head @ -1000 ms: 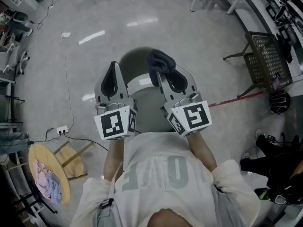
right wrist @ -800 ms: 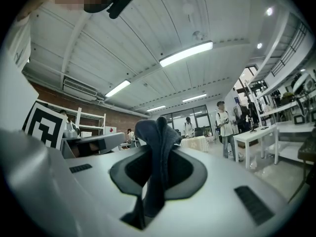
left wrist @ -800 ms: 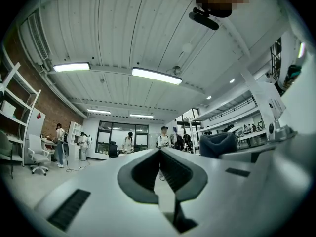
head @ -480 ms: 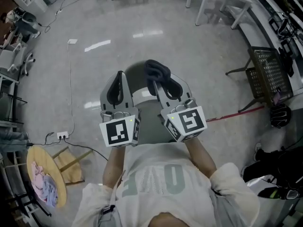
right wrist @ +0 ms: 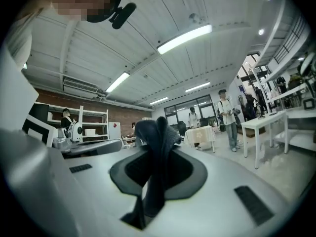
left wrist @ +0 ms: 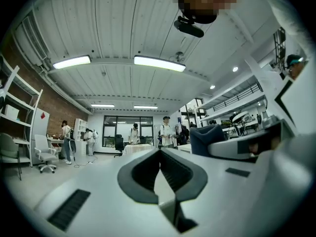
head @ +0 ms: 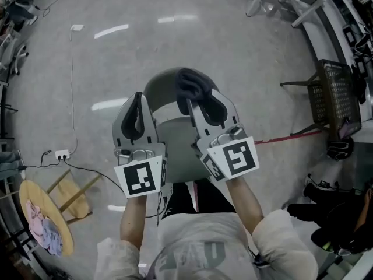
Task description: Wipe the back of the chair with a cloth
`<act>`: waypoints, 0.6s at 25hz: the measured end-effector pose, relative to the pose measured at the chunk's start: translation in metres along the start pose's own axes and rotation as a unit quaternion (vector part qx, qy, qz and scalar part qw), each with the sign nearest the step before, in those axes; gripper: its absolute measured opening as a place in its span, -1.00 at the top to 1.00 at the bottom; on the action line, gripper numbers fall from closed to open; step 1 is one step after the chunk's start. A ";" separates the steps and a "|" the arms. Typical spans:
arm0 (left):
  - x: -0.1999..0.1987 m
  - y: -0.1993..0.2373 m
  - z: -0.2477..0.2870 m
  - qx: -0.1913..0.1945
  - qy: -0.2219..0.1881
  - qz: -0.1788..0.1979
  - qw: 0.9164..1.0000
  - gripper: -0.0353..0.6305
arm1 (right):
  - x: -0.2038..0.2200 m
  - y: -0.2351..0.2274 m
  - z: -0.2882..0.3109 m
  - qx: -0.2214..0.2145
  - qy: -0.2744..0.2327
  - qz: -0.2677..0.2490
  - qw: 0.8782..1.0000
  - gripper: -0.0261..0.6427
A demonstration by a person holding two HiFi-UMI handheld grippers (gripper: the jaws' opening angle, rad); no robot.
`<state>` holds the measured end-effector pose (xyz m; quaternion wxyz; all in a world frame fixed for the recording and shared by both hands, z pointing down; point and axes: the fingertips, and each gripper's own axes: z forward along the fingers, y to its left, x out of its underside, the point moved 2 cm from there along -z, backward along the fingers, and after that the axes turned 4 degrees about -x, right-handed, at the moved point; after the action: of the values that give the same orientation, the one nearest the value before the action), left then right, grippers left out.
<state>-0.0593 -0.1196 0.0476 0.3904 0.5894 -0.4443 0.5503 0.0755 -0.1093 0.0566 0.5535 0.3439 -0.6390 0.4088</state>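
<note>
In the head view a grey chair stands below me, its curved backrest (head: 158, 81) at the far side and its seat (head: 180, 151) nearer. My right gripper (head: 189, 102) is shut on a dark cloth (head: 193, 84) that bunches over the top of the backrest. The right gripper view shows the cloth (right wrist: 156, 141) pinched between the jaws and sticking up past their tips. My left gripper (head: 137, 98) hovers beside it over the chair's left side, shut with nothing in it. In the left gripper view its jaws meet (left wrist: 159, 152), and the cloth (left wrist: 206, 138) shows to the right.
A round wooden stool (head: 30, 202) holding crumpled cloths stands at lower left. A power strip (head: 61, 154) and cables lie on the floor nearby. A black mesh chair (head: 331, 97) and a red cable (head: 287, 135) are to the right. People stand far off in the room.
Both grippers stay over the chair with the cloth still held at the backrest top. The head camera has shifted, and the person's body sits lower in the picture.
</note>
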 end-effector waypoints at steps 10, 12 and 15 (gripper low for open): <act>0.151 0.036 -0.009 -0.034 0.071 -0.020 0.997 0.85 | 0.142 0.018 0.058 -0.016 0.027 0.050 0.998 0.74; 0.174 0.044 -0.014 -0.039 0.078 -0.019 0.996 0.85 | 0.165 0.020 0.068 -0.019 0.029 0.056 0.998 0.74; 0.203 0.057 -0.022 -0.052 0.090 -0.019 0.994 0.85 | 0.192 0.022 0.081 -0.032 0.032 0.064 0.997 0.75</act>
<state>-0.1199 -0.1350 0.2496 0.4690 0.5252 -0.4239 0.5696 -0.0075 -0.1701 0.2391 0.5571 0.2709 -0.6543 0.4338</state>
